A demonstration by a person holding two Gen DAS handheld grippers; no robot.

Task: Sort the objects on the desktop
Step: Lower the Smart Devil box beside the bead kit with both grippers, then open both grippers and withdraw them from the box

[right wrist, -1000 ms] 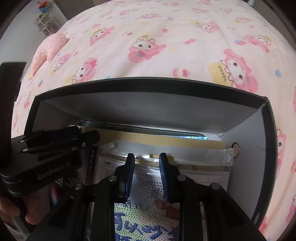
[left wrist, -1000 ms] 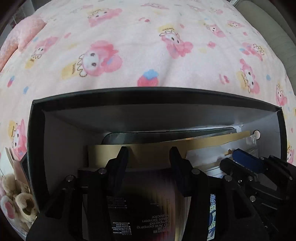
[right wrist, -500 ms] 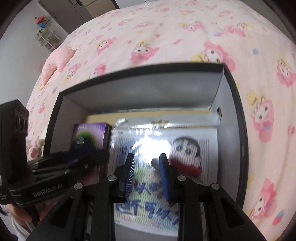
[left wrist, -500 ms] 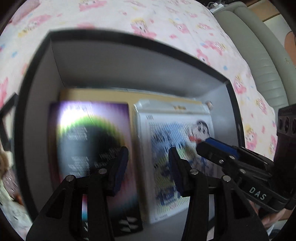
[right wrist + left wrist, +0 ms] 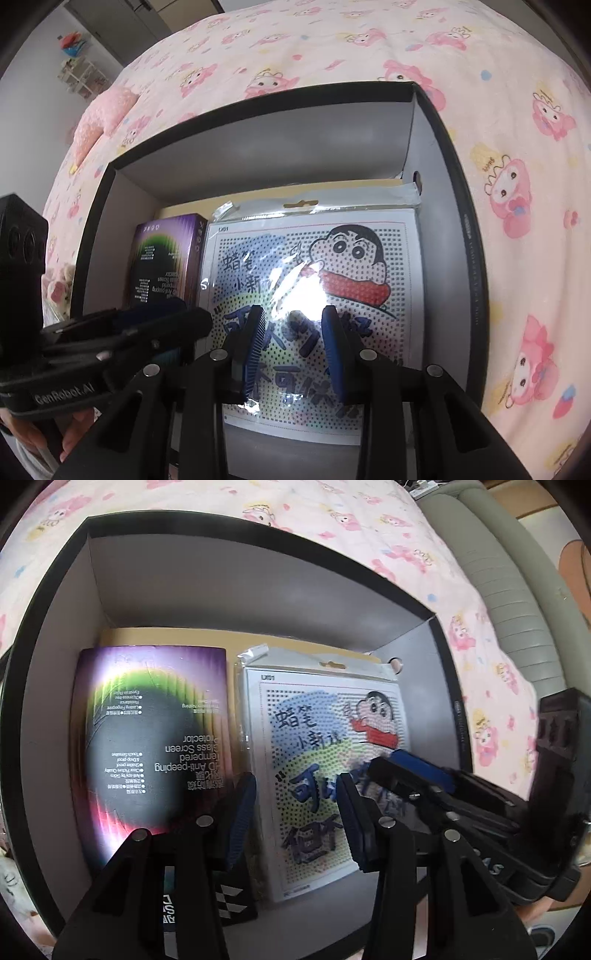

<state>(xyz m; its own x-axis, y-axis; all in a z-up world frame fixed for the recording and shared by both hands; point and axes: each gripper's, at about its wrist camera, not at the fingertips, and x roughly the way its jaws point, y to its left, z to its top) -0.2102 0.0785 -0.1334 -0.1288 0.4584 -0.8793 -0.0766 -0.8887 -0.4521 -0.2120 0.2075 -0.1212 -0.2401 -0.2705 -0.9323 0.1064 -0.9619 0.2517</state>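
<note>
A black box (image 5: pixel 66 572) with grey inner walls lies open on the bed. Inside lie a purple screen-protector box (image 5: pixel 155 738) on the left and a cartoon bead-art packet (image 5: pixel 325 746) in clear plastic on the right, both on a tan sheet (image 5: pixel 177 637). My left gripper (image 5: pixel 297 812) is open and empty above the seam between them. My right gripper (image 5: pixel 293 339) is open and empty above the packet (image 5: pixel 317 280); the purple box (image 5: pixel 166 258) is to its left. Each gripper shows in the other's view: the right gripper (image 5: pixel 417 771) and the left gripper (image 5: pixel 147 325).
The box (image 5: pixel 469 206) sits on a pink cartoon-print bedspread (image 5: pixel 369 40). A pink pillow (image 5: pixel 99 118) lies at the far left. A plush toy (image 5: pixel 59 284) lies left of the box. A grey-green cushion (image 5: pixel 509 572) runs along the right.
Both grippers have risen and tilted down, from deep inside the box to above it. The purple box and the packet now lie flat and free of the fingers.
</note>
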